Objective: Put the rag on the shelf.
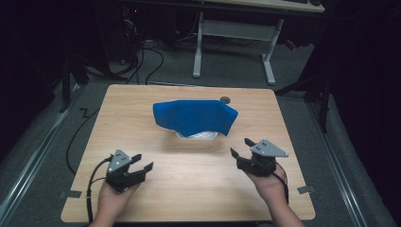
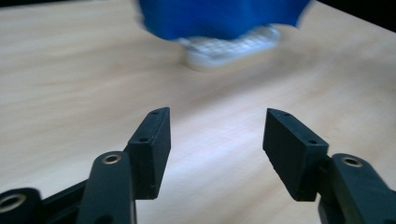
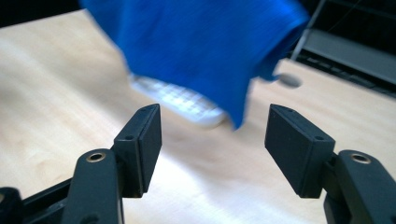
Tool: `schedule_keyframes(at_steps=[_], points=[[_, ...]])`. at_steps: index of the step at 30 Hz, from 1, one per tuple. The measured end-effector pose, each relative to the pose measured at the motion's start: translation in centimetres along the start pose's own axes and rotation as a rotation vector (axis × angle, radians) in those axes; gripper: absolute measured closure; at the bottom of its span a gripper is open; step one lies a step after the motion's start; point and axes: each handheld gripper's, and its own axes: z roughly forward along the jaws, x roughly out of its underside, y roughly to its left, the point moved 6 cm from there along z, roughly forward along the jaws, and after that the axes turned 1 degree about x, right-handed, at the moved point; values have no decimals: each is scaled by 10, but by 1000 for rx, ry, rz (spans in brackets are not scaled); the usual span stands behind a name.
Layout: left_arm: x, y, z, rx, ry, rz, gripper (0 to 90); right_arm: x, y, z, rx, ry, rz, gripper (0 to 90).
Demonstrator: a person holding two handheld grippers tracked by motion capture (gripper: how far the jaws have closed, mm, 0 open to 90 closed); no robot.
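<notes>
A blue cloth (image 1: 195, 116) lies draped over a white basket-like container (image 1: 197, 135) at the middle of the wooden table (image 1: 189, 189). My left gripper (image 1: 143, 162) rests near the front left of the table, jaws open and empty, well short of the cloth. In the left gripper view its jaws (image 2: 215, 133) frame bare wood, with the blurred blue cloth (image 2: 219, 18) and white container (image 2: 231, 46) ahead. My right gripper (image 1: 241, 147) is at the front right, open and empty. Its own view (image 3: 212, 128) shows the blue cloth (image 3: 196, 46) hanging over the white container (image 3: 187, 105).
A small dark round disc (image 1: 225, 100) sits on the table just behind the cloth. Beyond the table stand a white desk frame (image 1: 236, 38) and cables on the grey floor. Bare wood lies between both grippers and the container.
</notes>
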Motion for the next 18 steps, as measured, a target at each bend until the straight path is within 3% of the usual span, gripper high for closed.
schedule_keyframes(at_steps=[2,3,4,5,6,7,8,9,10,11,12,13,16,18], points=[[2,-18,15,24,23,30,416,8,14,1,-10,14,3,370],[2,-18,15,24,23,30,415,8,14,1,-10,14,3,370],[5,-29,24,35,41,43,420,20,32,7,-32,41,3,365],[8,-36,30,44,54,49,420,20,32,7,-32,41,3,365],[19,-52,43,80,78,46,425,34,46,14,-49,65,9,362],[25,-59,49,102,108,48,443,41,51,17,-48,74,10,362],[25,-59,49,102,108,48,443,41,51,17,-48,74,10,362],[33,-72,54,116,167,145,430,65,64,24,-56,101,19,409],[33,-72,54,116,167,145,423,73,71,27,-100,144,17,380],[38,-76,53,96,178,214,424,74,76,28,-112,155,-32,384],[38,-76,52,100,178,215,426,73,79,27,-105,141,-76,401],[38,-75,52,108,174,198,426,72,79,27,-100,130,-87,399],[34,-67,51,109,154,143,427,69,77,31,-119,129,-54,397],[34,-62,51,114,150,107,426,69,77,34,-120,132,-67,397]])
